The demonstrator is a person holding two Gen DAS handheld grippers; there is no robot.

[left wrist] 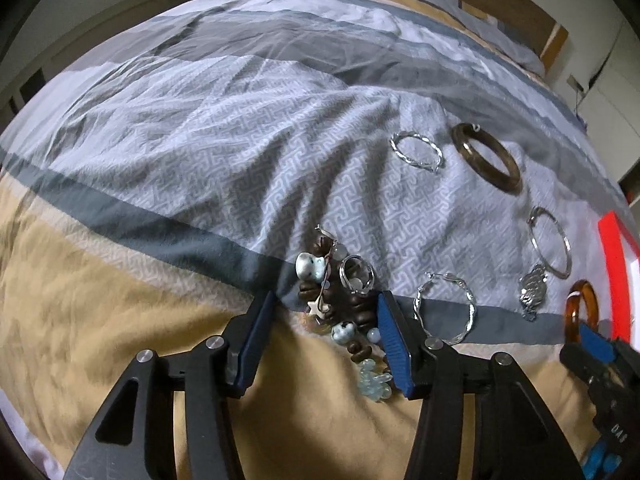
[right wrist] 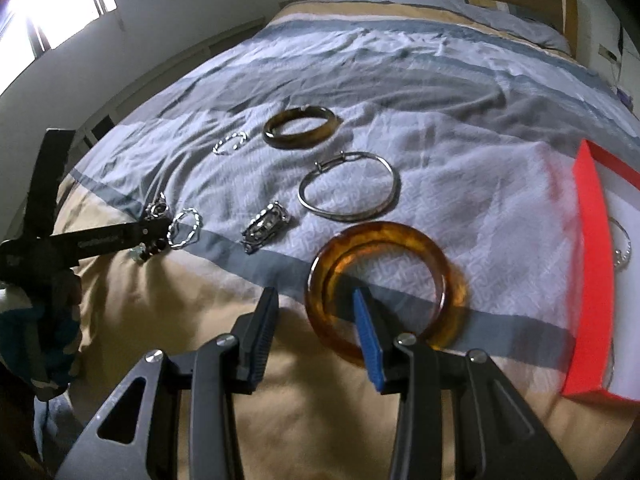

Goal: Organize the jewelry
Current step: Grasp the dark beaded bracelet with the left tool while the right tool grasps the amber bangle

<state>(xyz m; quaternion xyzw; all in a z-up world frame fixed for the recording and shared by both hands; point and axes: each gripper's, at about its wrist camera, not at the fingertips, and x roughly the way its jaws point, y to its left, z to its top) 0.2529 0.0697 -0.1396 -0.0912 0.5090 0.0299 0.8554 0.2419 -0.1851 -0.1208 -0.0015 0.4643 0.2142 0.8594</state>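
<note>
Pick-up step. My right tool (right wrist: 316, 304) is wide, one finger inside the amber bangle (right wrist: 384, 284) on the bed (right wrist: 460, 92). Left tool (left wrist: 326, 324), wide, straddles the bead bracelet (left wrist: 340, 300). Next: close, carry to the red box (right wrist: 588, 280).

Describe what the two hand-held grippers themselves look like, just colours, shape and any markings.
Both match: the left hand-held gripper and right hand-held gripper have black angular linkage arms with triangular cut-outs, silver round pivot pins, and two long flat fingers faced with ribbed blue pads. White lettering runs along the side of the left one in the right wrist view, too blurred to read. No cables or sleeves are clearly visible.
</note>
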